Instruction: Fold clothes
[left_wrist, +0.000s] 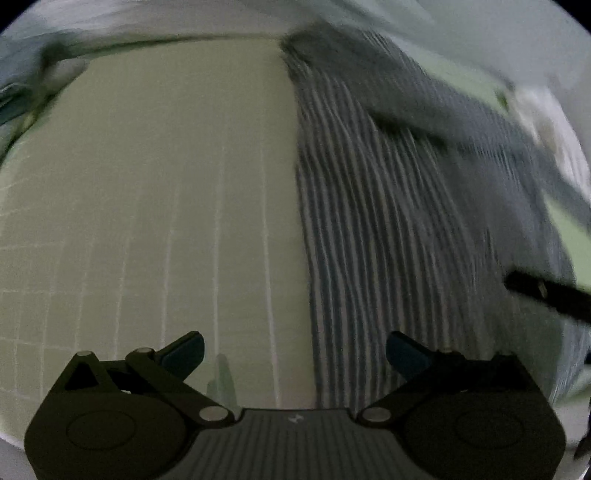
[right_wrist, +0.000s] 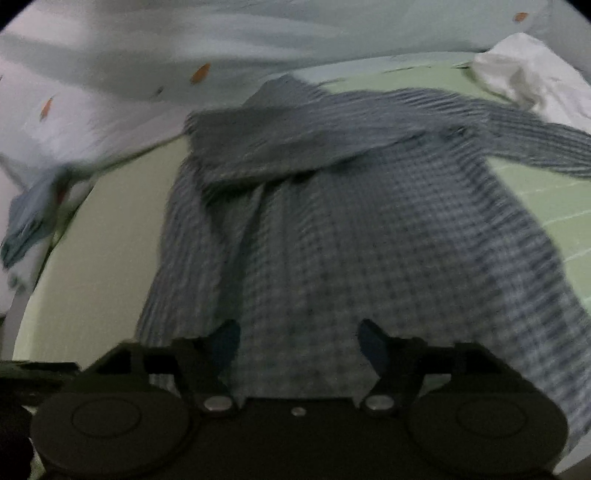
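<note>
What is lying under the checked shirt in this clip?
The checked shirt is spread on a pale green gridded mat, which shows bare on both sides of it. A sleeve trails across the mat. Anything beneath the shirt's body is covered.

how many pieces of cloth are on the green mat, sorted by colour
Blue-grey checked shirt: 1
White crumpled cloth: 1
Small blue-grey cloth, at the mat's left edge: 1
Total: 3
The pale sheet with orange marks behind the mat is not counted.
</note>
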